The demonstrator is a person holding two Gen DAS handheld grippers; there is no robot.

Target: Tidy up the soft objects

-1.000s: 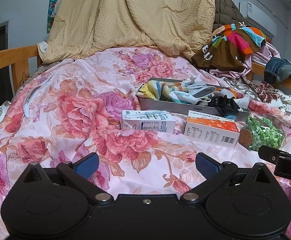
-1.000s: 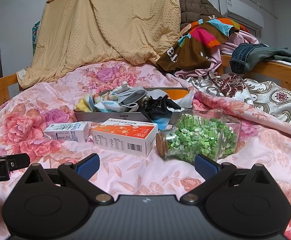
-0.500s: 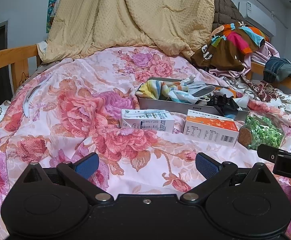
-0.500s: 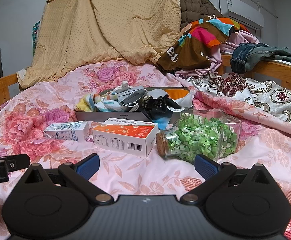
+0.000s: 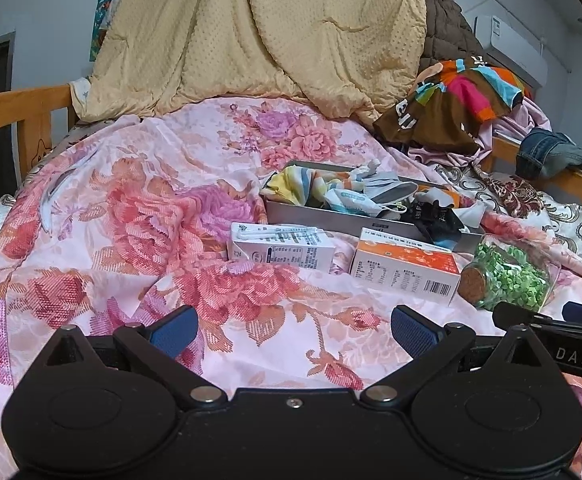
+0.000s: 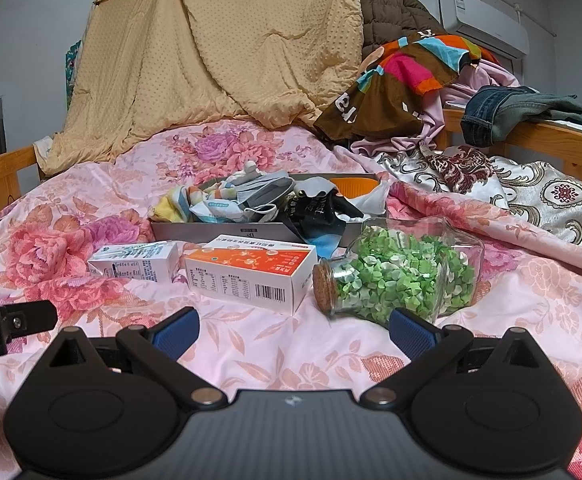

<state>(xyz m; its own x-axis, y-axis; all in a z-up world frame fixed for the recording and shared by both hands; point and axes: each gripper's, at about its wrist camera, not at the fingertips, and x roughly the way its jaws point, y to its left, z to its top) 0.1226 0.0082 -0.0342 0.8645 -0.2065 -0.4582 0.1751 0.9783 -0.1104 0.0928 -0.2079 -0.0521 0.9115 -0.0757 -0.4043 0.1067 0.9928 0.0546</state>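
On the bed (image 5: 131, 208), one tray (image 6: 219, 229) holds the soft things (image 6: 227, 200), heaped and spilling over its rim, with two cartons (image 6: 251, 270) and one jar (image 6: 403, 276) lying just in front. The left tool (image 5: 291, 326) and right tool (image 6: 293, 326) hover low with jaws spread wide, gripping nothing. Reaching for the heap could knock the jar rolling or snag several cloths together.

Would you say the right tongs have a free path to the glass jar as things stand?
Probably yes: the right tongs are open and empty, and the jar lies on its side just ahead, with only bare bedspread between them.
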